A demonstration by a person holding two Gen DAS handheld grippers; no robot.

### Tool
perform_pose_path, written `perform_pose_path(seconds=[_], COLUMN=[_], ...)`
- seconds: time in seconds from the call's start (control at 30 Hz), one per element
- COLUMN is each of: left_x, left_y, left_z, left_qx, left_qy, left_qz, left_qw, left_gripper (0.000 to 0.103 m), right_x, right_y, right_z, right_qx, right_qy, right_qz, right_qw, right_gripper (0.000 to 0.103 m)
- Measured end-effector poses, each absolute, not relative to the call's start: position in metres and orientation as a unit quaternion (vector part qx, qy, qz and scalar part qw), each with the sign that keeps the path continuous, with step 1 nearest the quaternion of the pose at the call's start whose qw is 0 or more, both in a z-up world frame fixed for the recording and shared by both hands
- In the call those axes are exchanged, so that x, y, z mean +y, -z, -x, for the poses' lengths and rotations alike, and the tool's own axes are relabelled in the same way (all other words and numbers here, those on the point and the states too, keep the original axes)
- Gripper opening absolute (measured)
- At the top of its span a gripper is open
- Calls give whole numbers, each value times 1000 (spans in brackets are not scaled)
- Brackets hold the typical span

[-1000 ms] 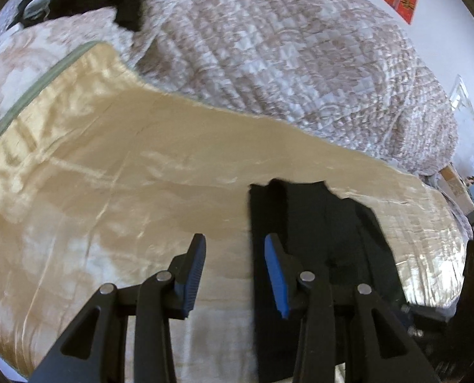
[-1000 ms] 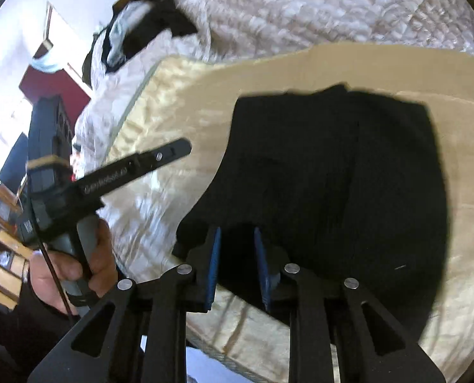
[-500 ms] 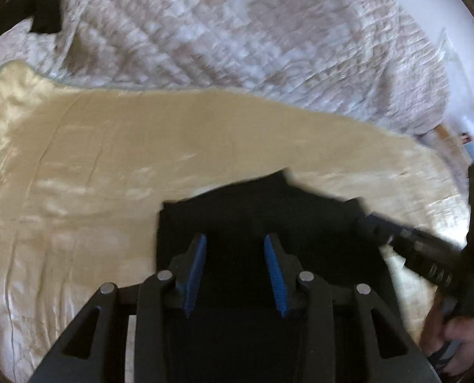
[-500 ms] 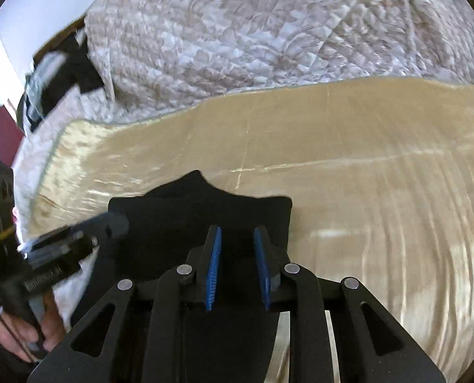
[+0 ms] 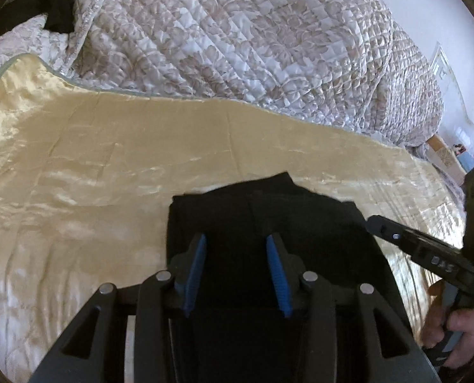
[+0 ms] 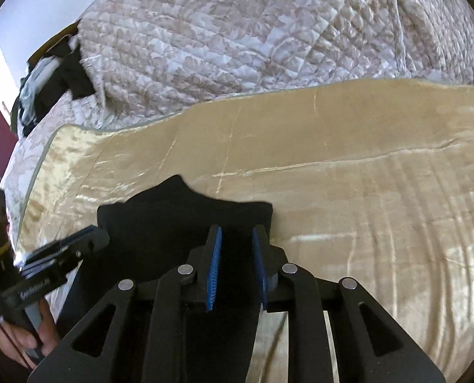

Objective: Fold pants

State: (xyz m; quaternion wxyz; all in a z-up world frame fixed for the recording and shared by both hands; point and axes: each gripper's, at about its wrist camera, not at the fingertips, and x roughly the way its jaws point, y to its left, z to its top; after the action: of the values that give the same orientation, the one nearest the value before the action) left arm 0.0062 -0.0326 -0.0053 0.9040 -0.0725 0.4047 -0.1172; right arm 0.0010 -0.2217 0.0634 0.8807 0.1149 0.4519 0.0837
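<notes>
Black pants (image 5: pixel 268 223) (folded) near gold blanket's (image 5: pixel 109 159) front edge.

Both my grippers swung in over the black pants

A second ago my left gripper (image 5: pixel 235 271) pointed at bare gold bedspread (image 5: pixel 109 159) beside the black pants (image 5: pixel 268 210); now its spread blue pads frame the pants. My right gripper (image 6: pixel 235 269) has pulled back from mid-cloth toward the pants' right edge, its pads a little wider apart, and the pants' far edge now lies squarer across the bedspread.
</notes>
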Motion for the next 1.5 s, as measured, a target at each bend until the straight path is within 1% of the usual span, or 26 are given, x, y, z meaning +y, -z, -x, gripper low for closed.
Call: perform_pose_path(seconds=[0.17, 0.3, 0.4, 0.47, 0.57, 1.0, 1.23, 1.5], left_x=[-32, -26, -20, -18, -17, 3, 11, -4], left_y=[-3, -6, 6, 10, 8, 2, -8, -15], left_z=[25, 56, 70, 77, 78, 100, 101, 84], left_qx=[403, 397, 415, 410, 411, 425, 423, 429], left_qy=[115, 102, 98, 99, 96, 81, 74, 74], left_qz=[53, 47, 52, 49, 50, 75, 68, 55], left_qw=[907, 911, 903, 905, 905, 898, 900, 899], left_gripper=[43, 41, 38, 38, 38, 38, 37, 37], right_x=[-202, -185, -184, -181, -177, -195, -202, -200], right_y=[-79, -72, -59, -57, -58, -69, -84, -84], right_z=[40, 72, 89, 99, 103, 133, 134, 120], right_qx=[443, 460, 468, 451, 450, 489, 468, 471], right_qy=[-102, -111, -113, -112, -105, -128, -117, -120], right_qz=[-85, -50, -46, -27, -6, -54, -66, -81], right_qw=[887, 880, 875, 885, 887, 861, 873, 870], right_gripper=[20, 20, 21, 21, 21, 21, 21, 21])
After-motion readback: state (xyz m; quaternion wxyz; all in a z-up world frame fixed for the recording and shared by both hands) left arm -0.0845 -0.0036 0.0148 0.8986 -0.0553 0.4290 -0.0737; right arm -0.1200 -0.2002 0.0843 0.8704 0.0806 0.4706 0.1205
